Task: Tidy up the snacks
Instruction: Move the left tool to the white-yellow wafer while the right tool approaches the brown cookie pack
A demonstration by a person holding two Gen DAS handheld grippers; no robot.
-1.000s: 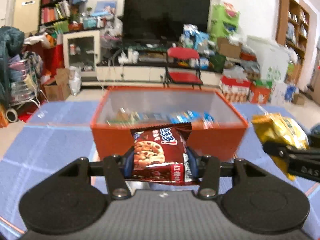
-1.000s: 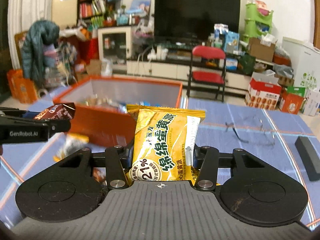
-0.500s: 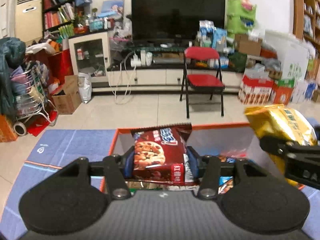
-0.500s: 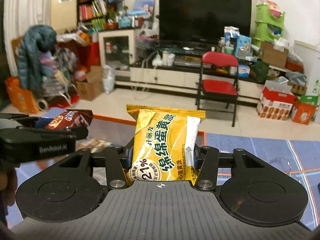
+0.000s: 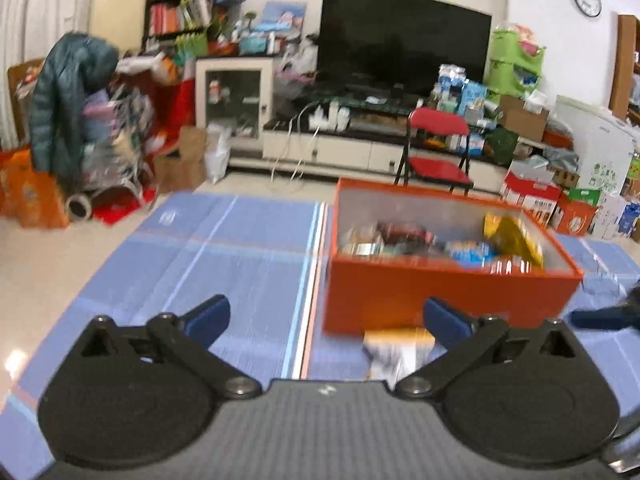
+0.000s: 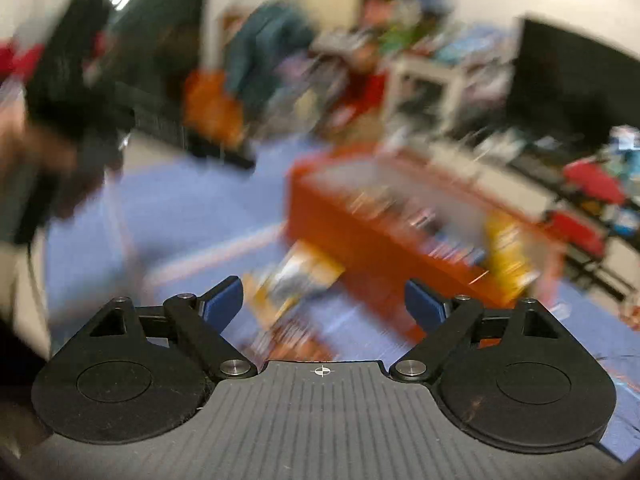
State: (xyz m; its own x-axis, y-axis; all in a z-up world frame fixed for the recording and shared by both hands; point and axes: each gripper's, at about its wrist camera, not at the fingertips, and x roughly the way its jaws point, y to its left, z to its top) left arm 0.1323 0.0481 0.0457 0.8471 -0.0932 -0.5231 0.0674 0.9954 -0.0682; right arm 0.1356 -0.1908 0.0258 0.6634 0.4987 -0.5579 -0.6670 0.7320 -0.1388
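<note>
The orange box (image 5: 440,292) stands on the blue mat, right of centre in the left wrist view, with several snack packs inside. Among them lie a dark red pack (image 5: 404,232) and a yellow pack (image 5: 514,236) leaning on the right wall. My left gripper (image 5: 326,316) has its jaws opening wide, nothing between them. A loose pack (image 5: 396,346) lies on the mat just before the box. The right wrist view is blurred: my right gripper (image 6: 324,300) is opening and empty, the box (image 6: 380,248) ahead, the yellow pack (image 6: 506,252) in it, another pack (image 6: 296,276) on the mat.
The blue checked mat (image 5: 224,264) stretches left of the box. Behind it are a red folding chair (image 5: 438,148), a TV cabinet and cluttered shelves. A tip of the other gripper (image 5: 604,314) shows at the right edge. A person's dark sleeve (image 6: 60,120) fills the left of the right wrist view.
Both grippers let go: the dark red pack and the yellow pack now lie in the box. Both sets of jaws spread apart, and both views swung left, back from the box.
</note>
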